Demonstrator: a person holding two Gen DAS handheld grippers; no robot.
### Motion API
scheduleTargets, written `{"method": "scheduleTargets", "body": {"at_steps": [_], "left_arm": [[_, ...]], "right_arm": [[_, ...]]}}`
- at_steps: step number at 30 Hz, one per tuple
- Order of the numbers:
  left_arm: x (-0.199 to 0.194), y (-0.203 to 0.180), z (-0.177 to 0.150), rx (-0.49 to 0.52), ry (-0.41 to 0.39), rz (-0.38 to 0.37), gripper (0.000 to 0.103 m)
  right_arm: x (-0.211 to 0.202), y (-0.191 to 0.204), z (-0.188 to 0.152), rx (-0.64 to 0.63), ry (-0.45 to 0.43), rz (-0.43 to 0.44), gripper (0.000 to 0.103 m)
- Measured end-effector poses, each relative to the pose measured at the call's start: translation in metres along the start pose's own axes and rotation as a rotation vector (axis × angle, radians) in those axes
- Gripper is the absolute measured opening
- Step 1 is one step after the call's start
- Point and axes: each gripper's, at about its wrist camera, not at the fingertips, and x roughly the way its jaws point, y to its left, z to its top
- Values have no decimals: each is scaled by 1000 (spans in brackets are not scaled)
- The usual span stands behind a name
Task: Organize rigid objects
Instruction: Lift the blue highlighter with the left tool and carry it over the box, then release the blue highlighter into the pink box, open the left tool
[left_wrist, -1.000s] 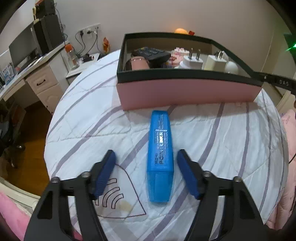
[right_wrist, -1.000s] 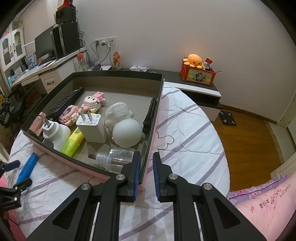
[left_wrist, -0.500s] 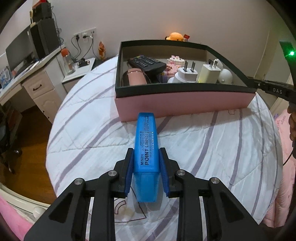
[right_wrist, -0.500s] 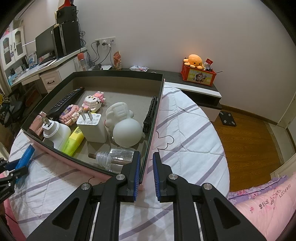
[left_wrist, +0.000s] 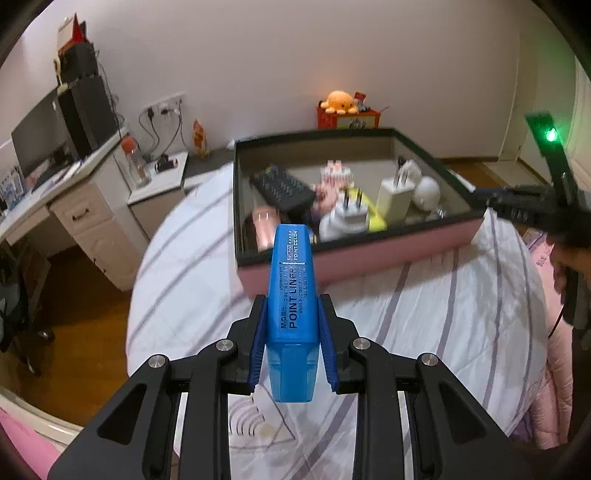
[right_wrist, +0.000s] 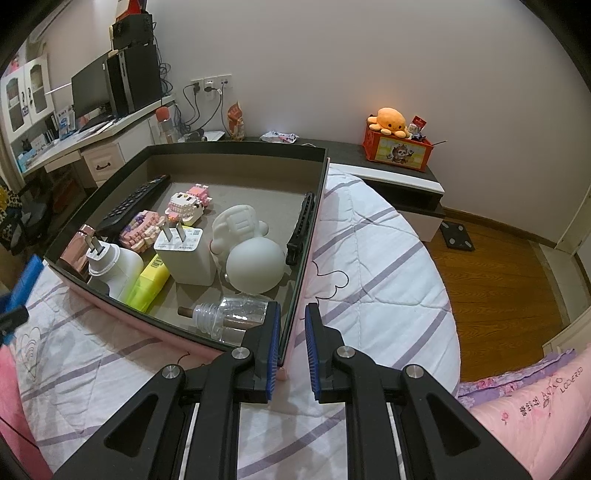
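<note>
Bed: the white quilted bedspread with purple stripes (left_wrist: 424, 325) carries everything; being soft, it probably lets the box shift easily.
Box: the shallow pink box with a black rim (right_wrist: 192, 334) sits on the bed, already holding a black remote control (right_wrist: 133, 201), white plug adapters (right_wrist: 184, 254), a yellow highlighter (right_wrist: 147, 284) and a clear small bottle (right_wrist: 231, 317), so it is evidently the collecting place.
Right gripper: the right gripper (right_wrist: 291, 349) is clenched across the box's near corner wall, seemingly to steady it.
Left gripper: the left gripper (left_wrist: 291, 354) grasps the blue rectangular highlighter pen (left_wrist: 293, 310) by its long sides, clear of the bedspread.
Pen: its far end points at the box, just short of the rim, likely going in next.
</note>
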Motion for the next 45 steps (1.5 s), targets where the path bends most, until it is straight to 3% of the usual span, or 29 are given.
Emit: {"method": "scheduleTargets", "body": {"at_steps": [9, 25, 35, 43, 45], "left_arm": [[5, -9, 44, 61, -31, -3, 27], [81, -26, 100, 123, 59, -27, 27], [129, -58, 130, 125, 96, -129, 27], [148, -83, 134, 91, 103, -230, 27], [148, -82, 134, 80, 99, -221, 27]], "right_arm": [[9, -2, 8, -11, 19, 14, 13], [35, -9, 38, -57, 35, 27, 13], [40, -9, 40, -69, 24, 36, 13], [41, -12, 40, -70, 17, 49, 13], [40, -12, 39, -67, 14, 52, 13]]}}
